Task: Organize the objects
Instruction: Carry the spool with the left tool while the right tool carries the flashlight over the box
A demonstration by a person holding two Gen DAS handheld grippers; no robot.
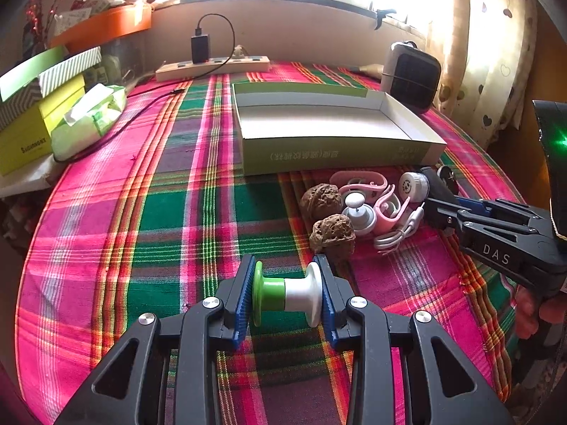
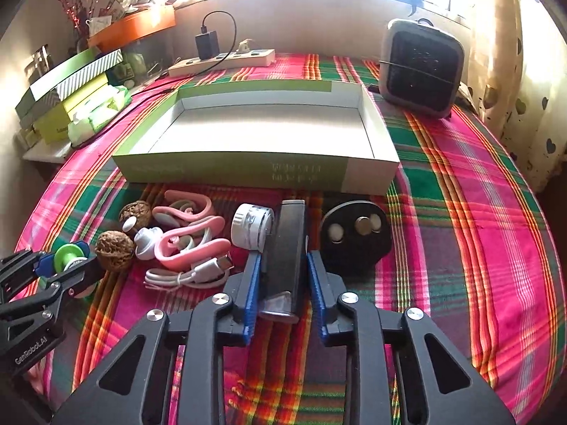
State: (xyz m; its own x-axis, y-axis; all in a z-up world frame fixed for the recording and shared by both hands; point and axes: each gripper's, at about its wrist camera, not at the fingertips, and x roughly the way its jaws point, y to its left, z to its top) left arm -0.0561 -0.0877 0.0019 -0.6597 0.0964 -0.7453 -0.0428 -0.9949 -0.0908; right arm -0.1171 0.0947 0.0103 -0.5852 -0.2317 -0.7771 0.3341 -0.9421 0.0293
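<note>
We read "DAS" on the right gripper (image 1: 437,191) (jaws around a dark case (image 2: 285,248), touching unclear); left gripper (image 1: 285,292) clamps a green-white spool (image 1: 287,294).

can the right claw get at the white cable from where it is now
Probably not yet. The right claw already straddles a dark bar, so it would need to back off first. After that, the white cable lies just to its left, uncovered on the cloth, with nothing between.
</note>
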